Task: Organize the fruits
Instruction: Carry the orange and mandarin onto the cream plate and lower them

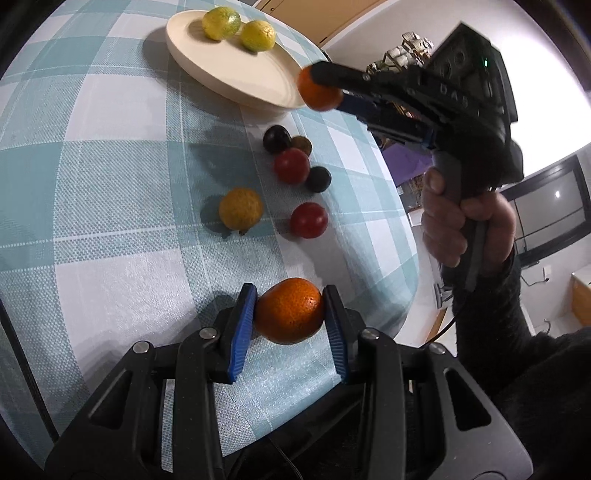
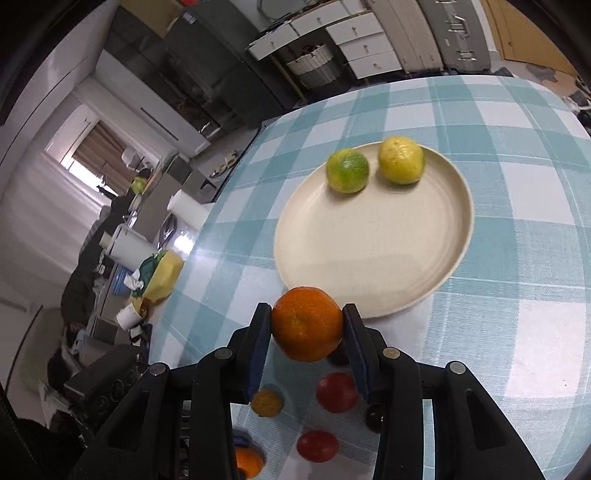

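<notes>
Right now I am pinching an orange [image 1: 290, 315] between the blue pads [image 1: 242, 332] of my left gripper [image 1: 291, 328], and it is sitting low over the checked tablecloth [image 1: 110, 184] near the table's edge. Just beyond it, loose fruit is lying on the cloth: a yellow fruit [image 1: 240, 208], two red fruits [image 1: 309, 220] and some dark ones [image 1: 277, 139] (one of these partly hidden). Further on, the cream plate [image 1: 229, 74] is carrying two yellow-green fruits [image 1: 221, 23], sitting side by side at its far rim. To the right, my right gripper [image 2: 307, 330] is clamping a second orange [image 2: 307, 324], and it is hanging just at the plate's near rim.
</notes>
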